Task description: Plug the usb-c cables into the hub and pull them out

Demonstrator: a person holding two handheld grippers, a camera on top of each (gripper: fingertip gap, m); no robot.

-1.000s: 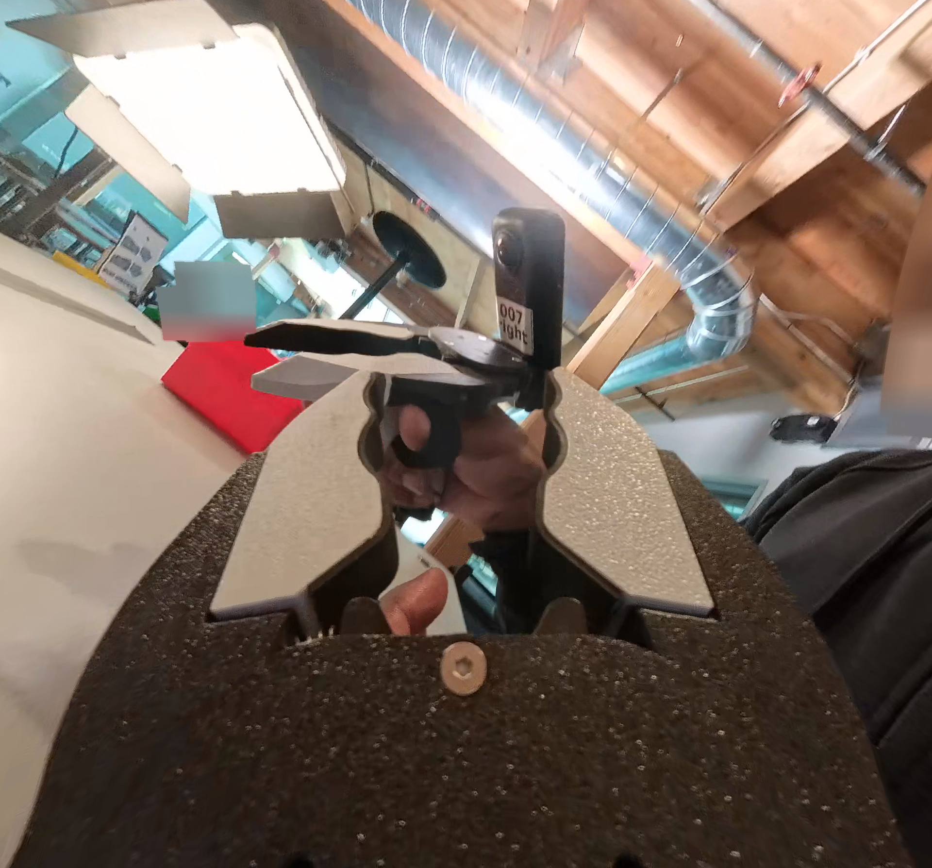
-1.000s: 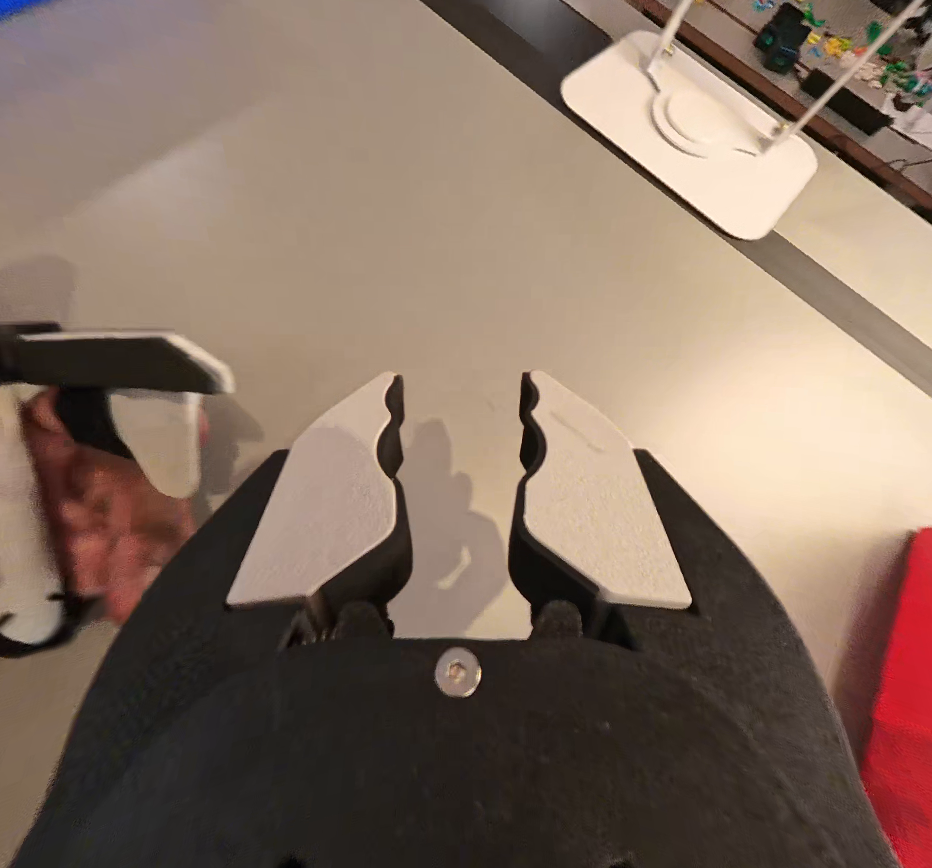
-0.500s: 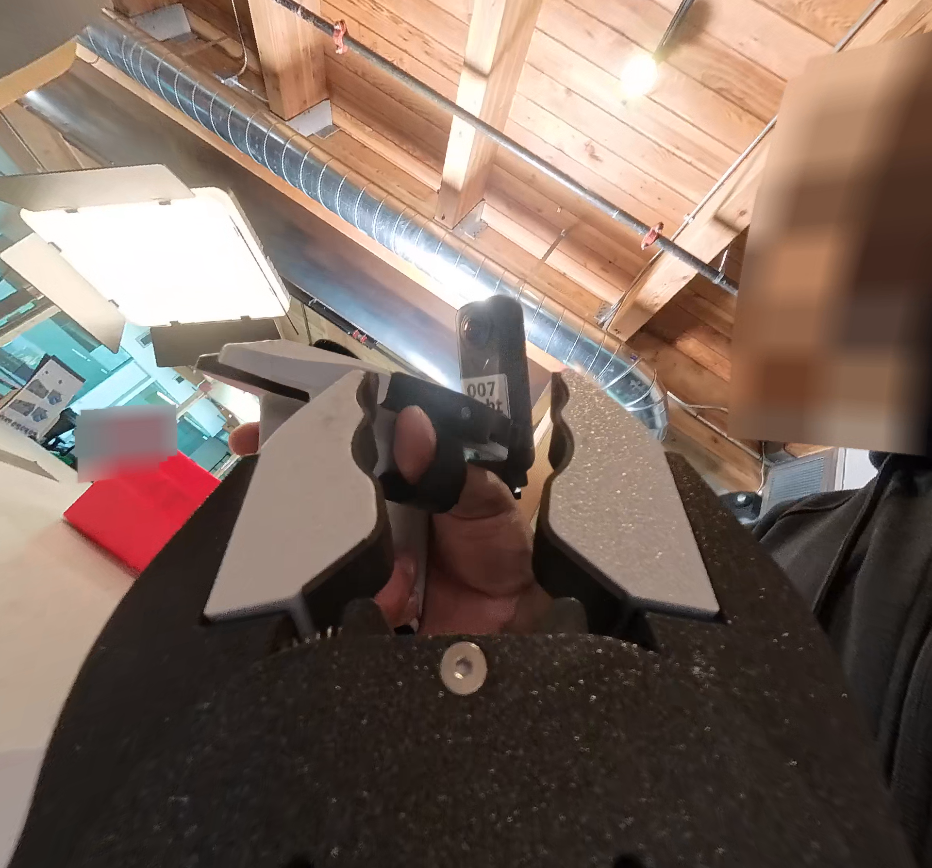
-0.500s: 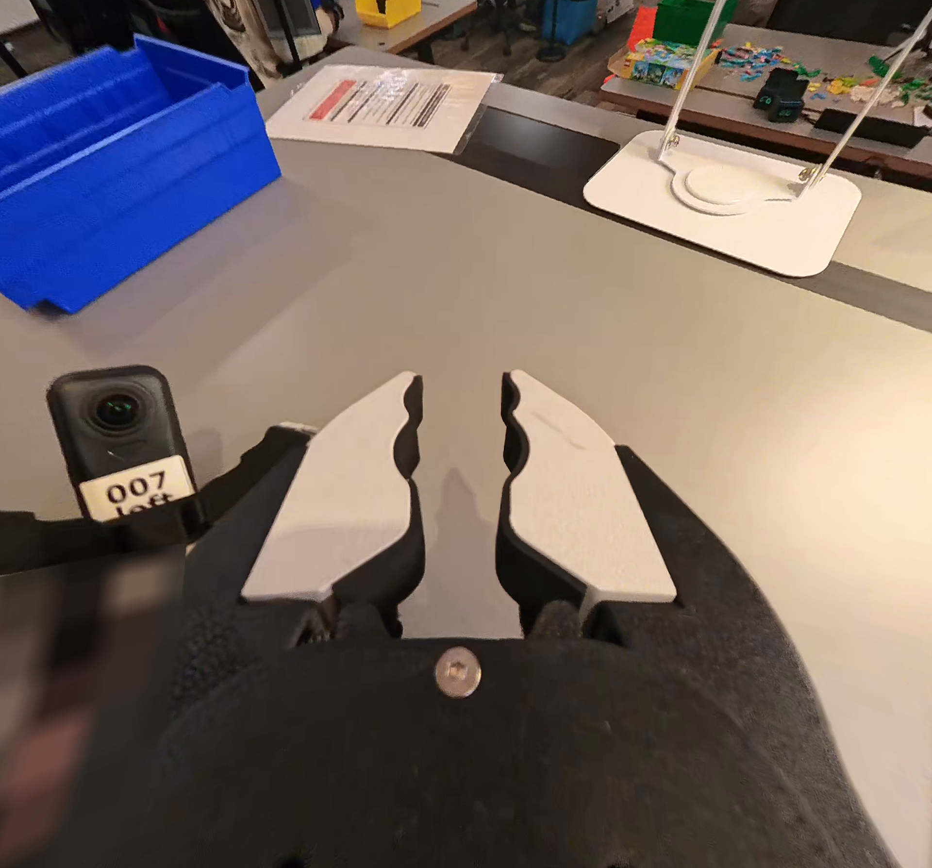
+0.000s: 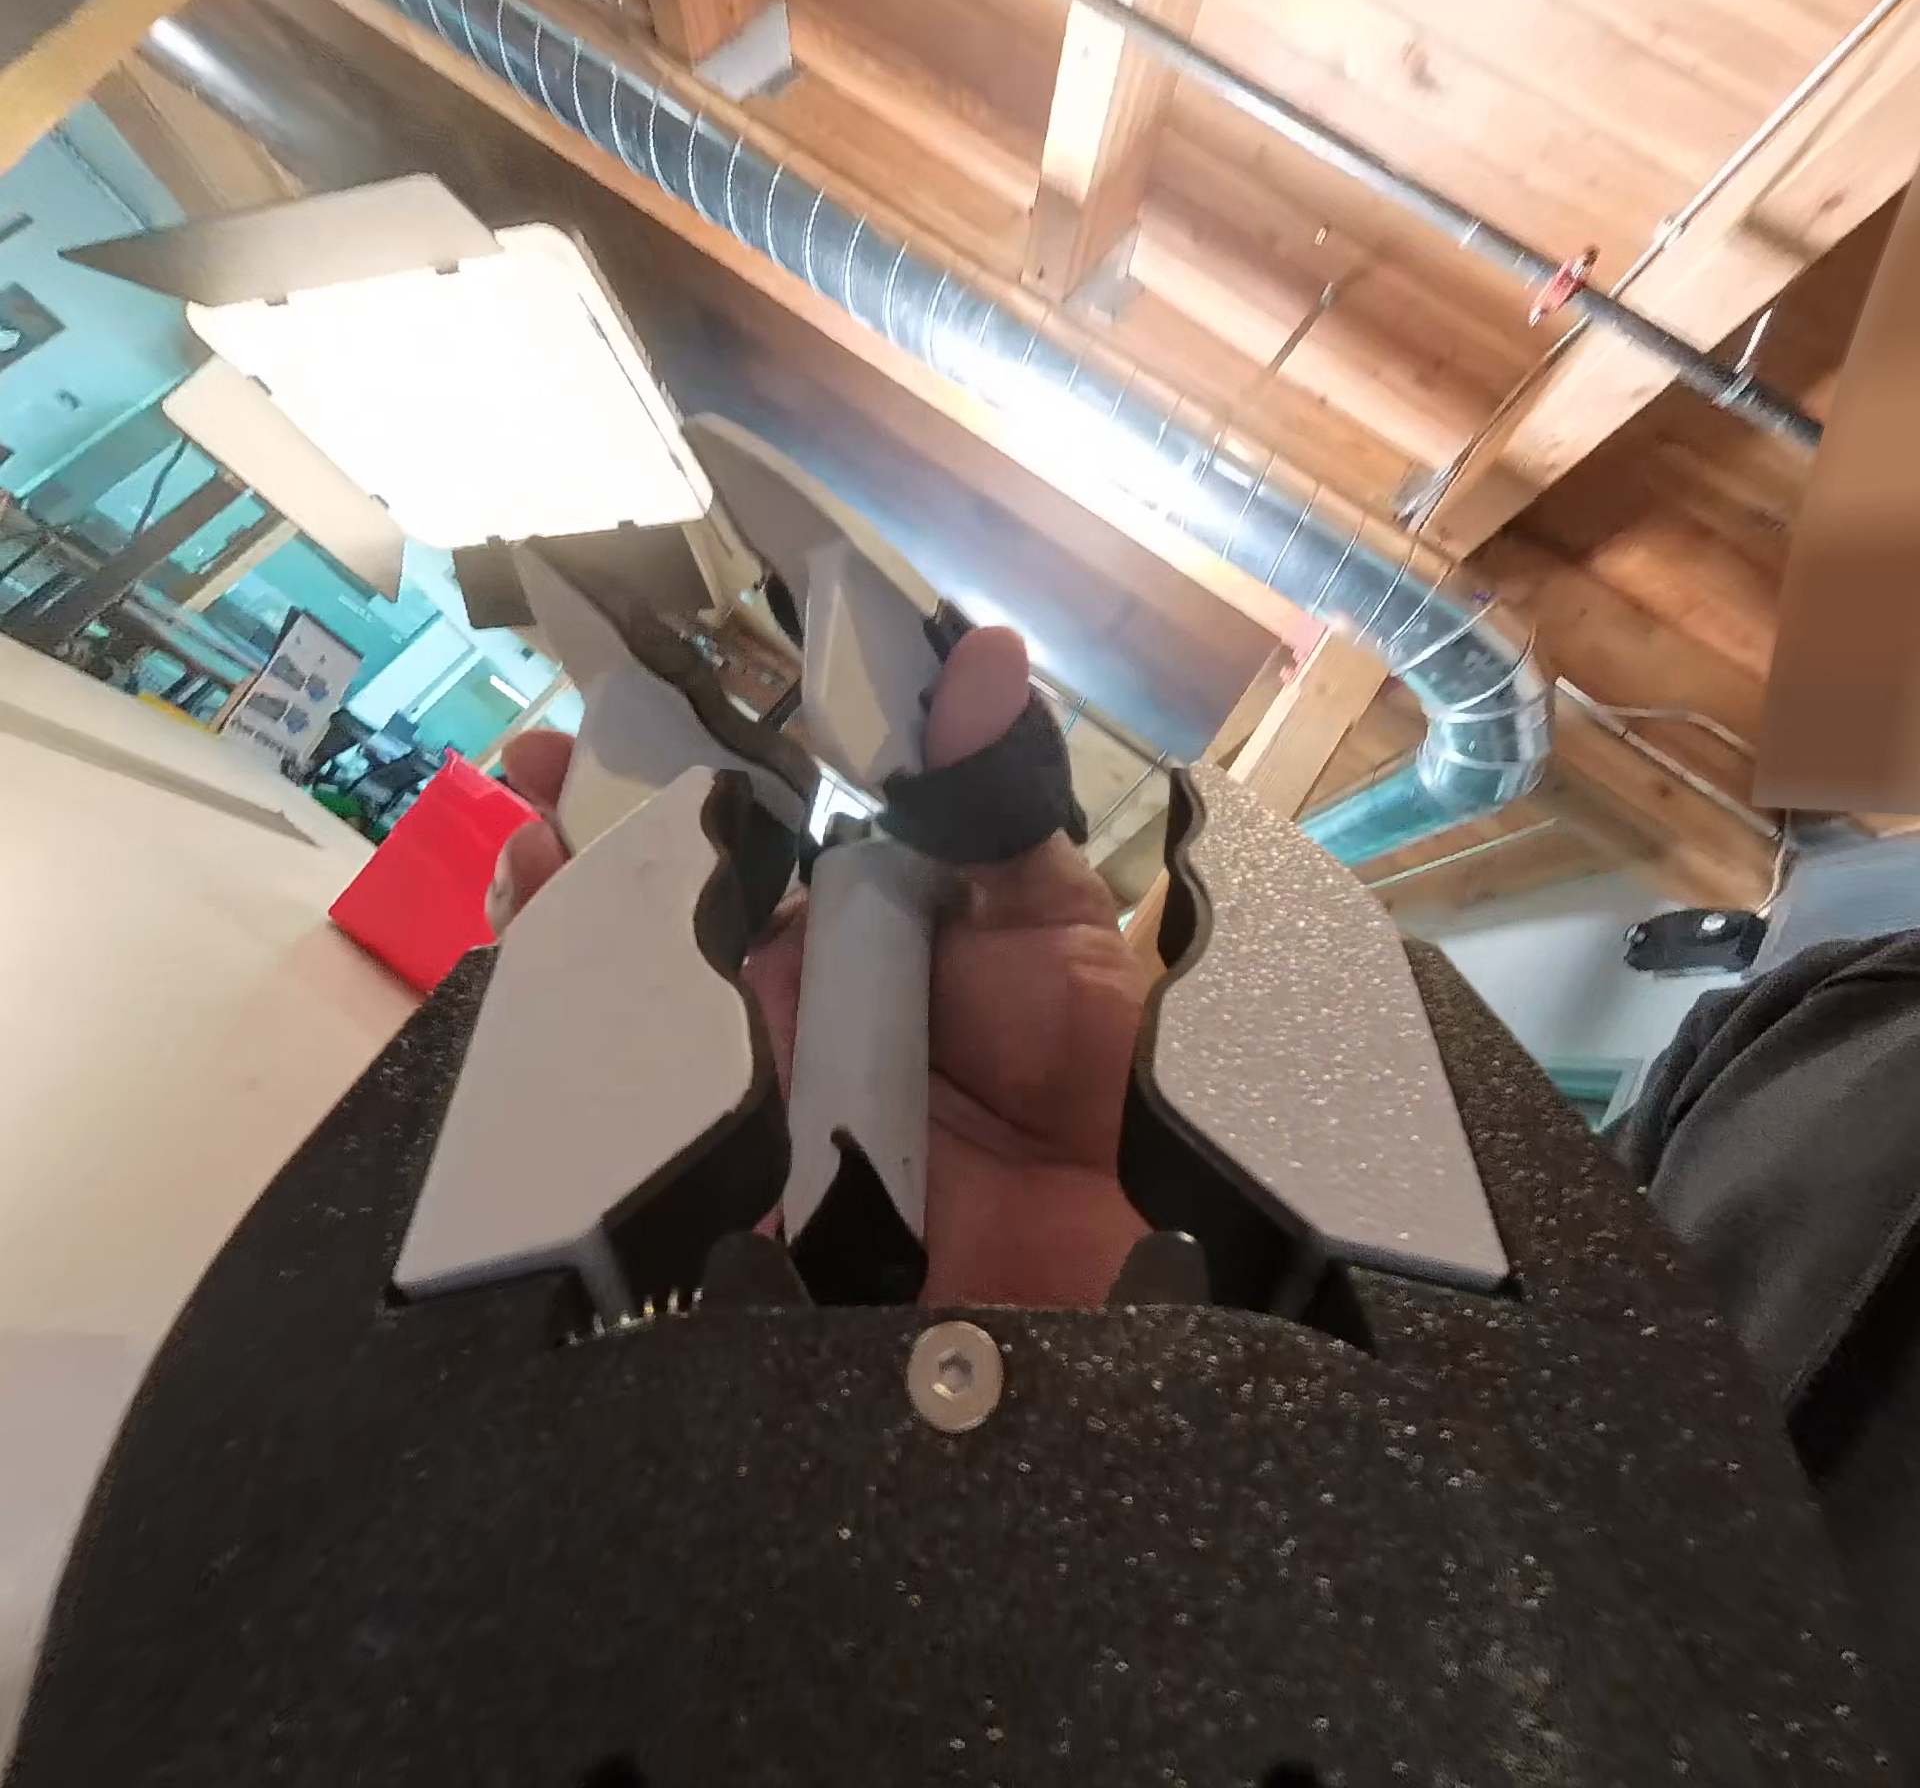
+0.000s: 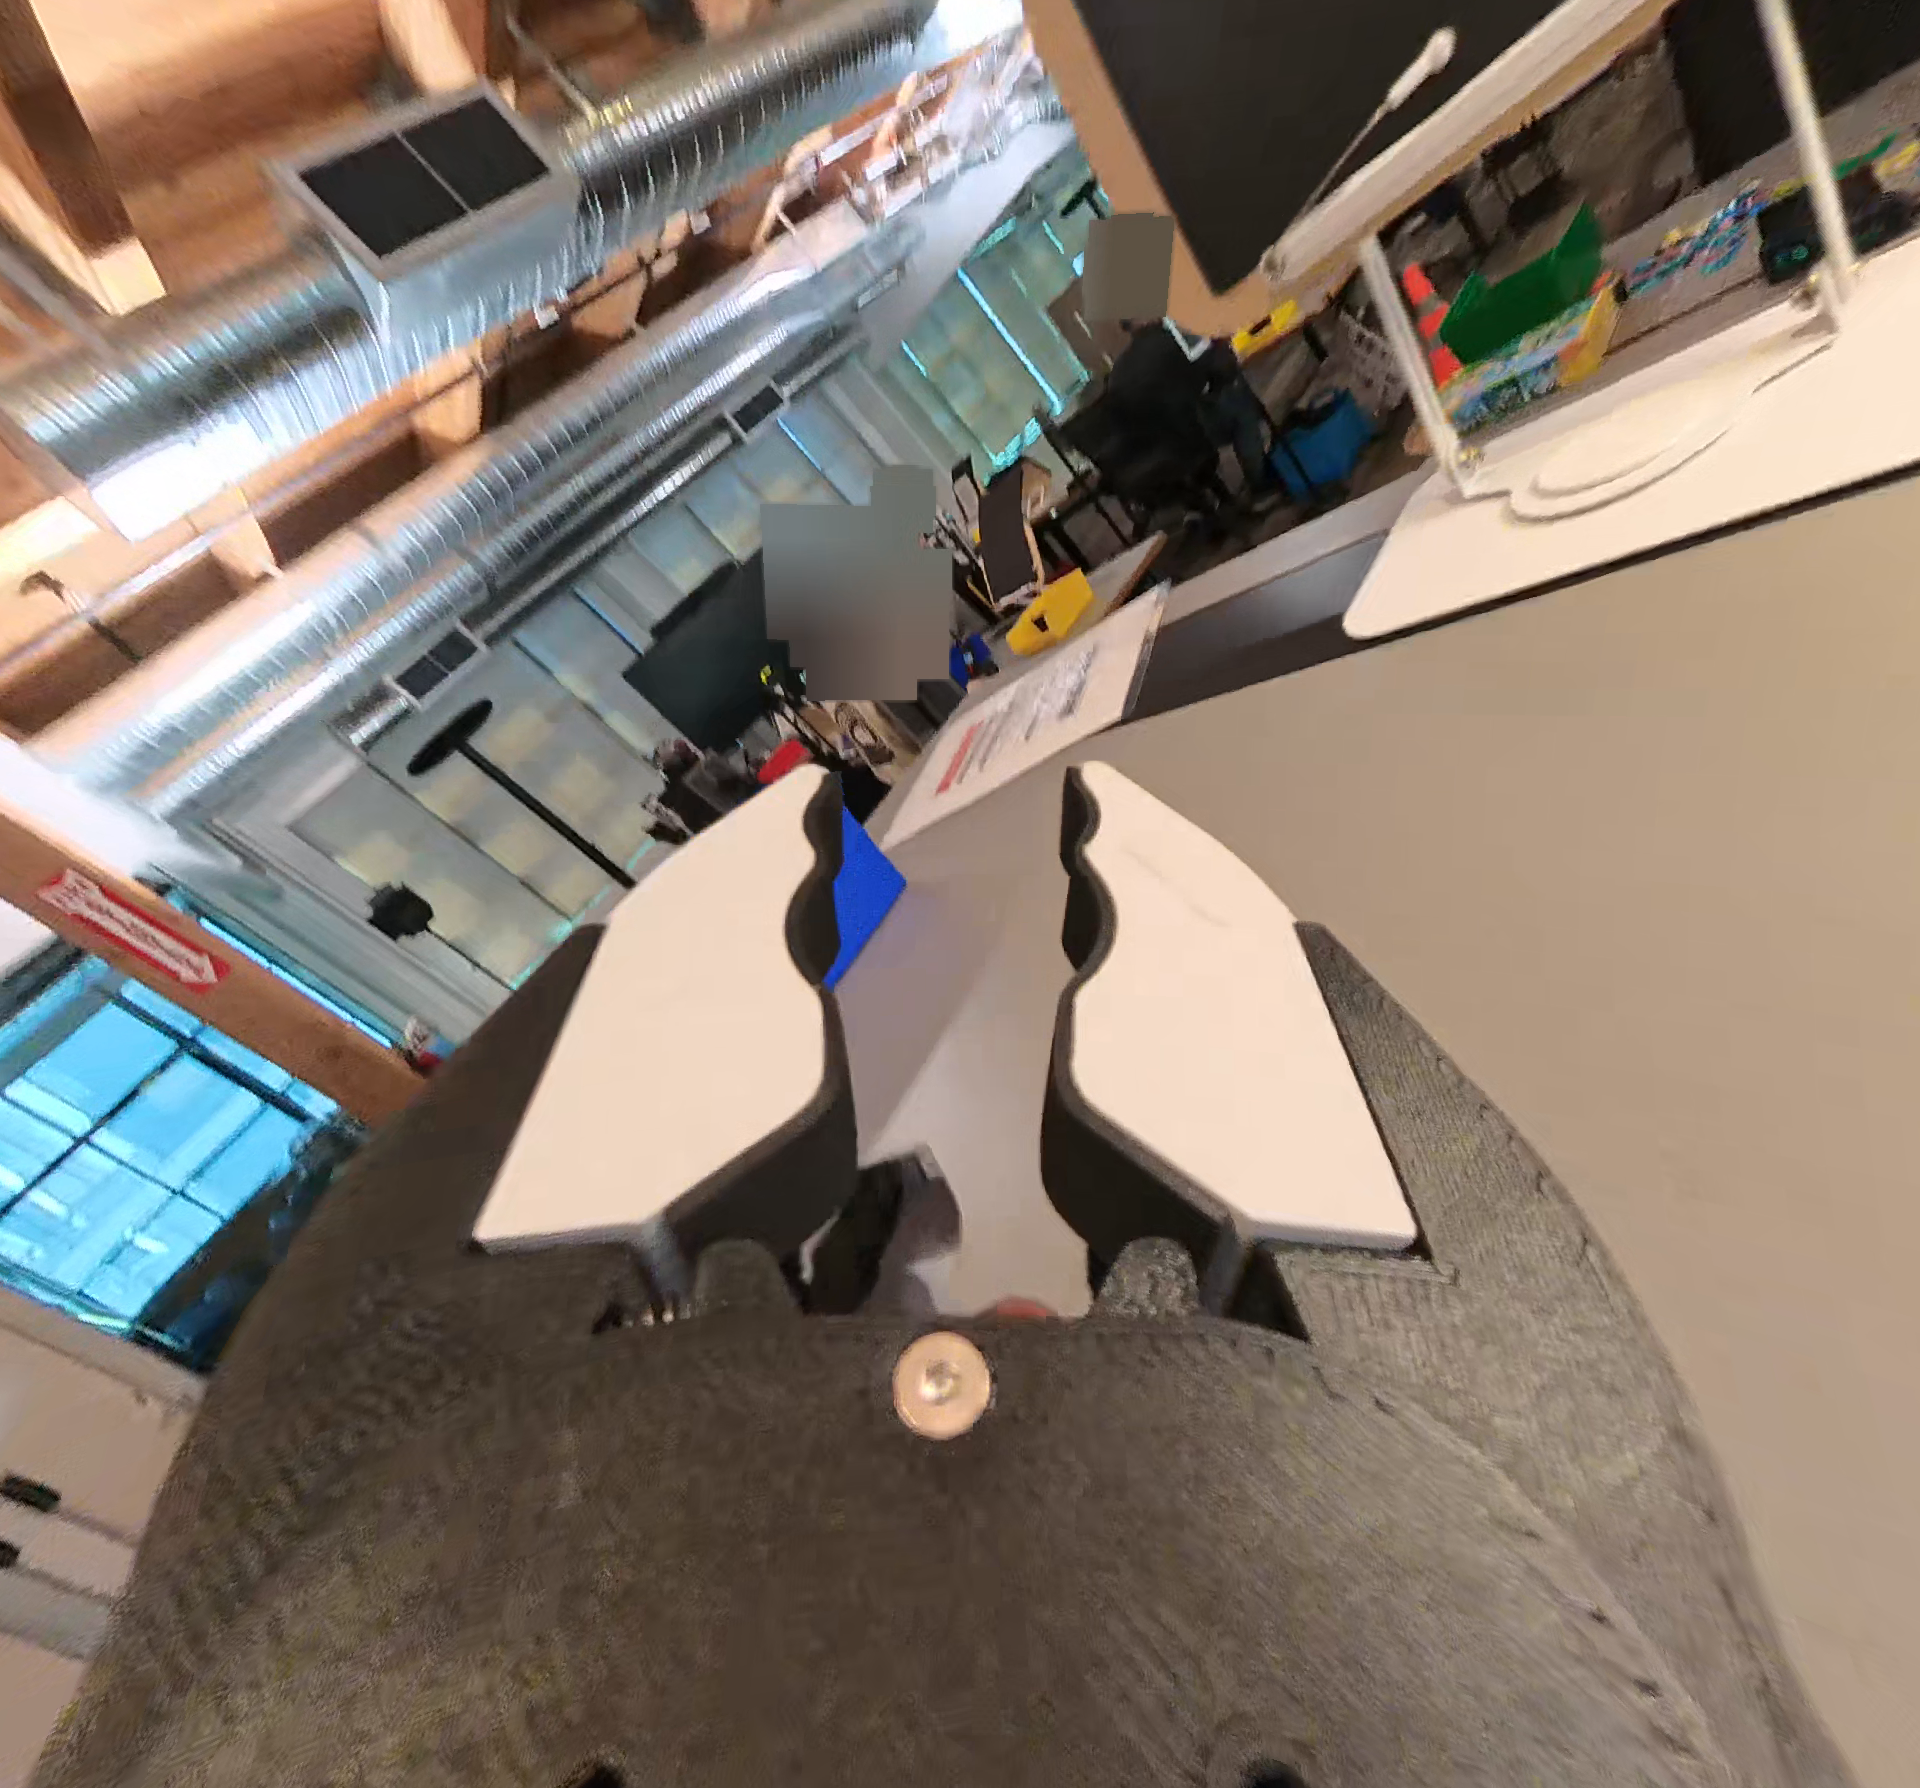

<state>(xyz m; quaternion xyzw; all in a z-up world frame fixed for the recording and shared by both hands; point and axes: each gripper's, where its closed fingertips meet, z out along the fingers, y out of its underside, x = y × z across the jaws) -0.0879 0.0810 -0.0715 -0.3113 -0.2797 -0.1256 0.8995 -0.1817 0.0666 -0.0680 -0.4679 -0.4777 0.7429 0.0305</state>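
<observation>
No hub and no USB-C cable shows in either view. My left gripper [image 5: 951, 782] is open and empty and points up toward the wooden ceiling. Close in front of it a hand [image 5: 1018, 1011] holds the right gripper, whose white fingers [image 5: 852, 668] point up and to the left. In the right wrist view my right gripper [image 6: 951, 777] is open and empty, tilted over the grey table [image 6: 1507, 855]. A blurred dark and white part shows low between its fingers.
A red bin [image 5: 436, 865] sits on the table [image 5: 156, 959]. A lit panel lamp [image 5: 436, 408] hangs above. A blue bin [image 6: 862, 897], a paper sheet [image 6: 1039, 710] and a white lamp base [image 6: 1610, 512] lie at the table's far side. A dark sleeve [image 5: 1787, 1115] is at right.
The right gripper has swung up from facing the table to facing the room and ceiling. In the left wrist view it has turned and come closer. Both stay open.
</observation>
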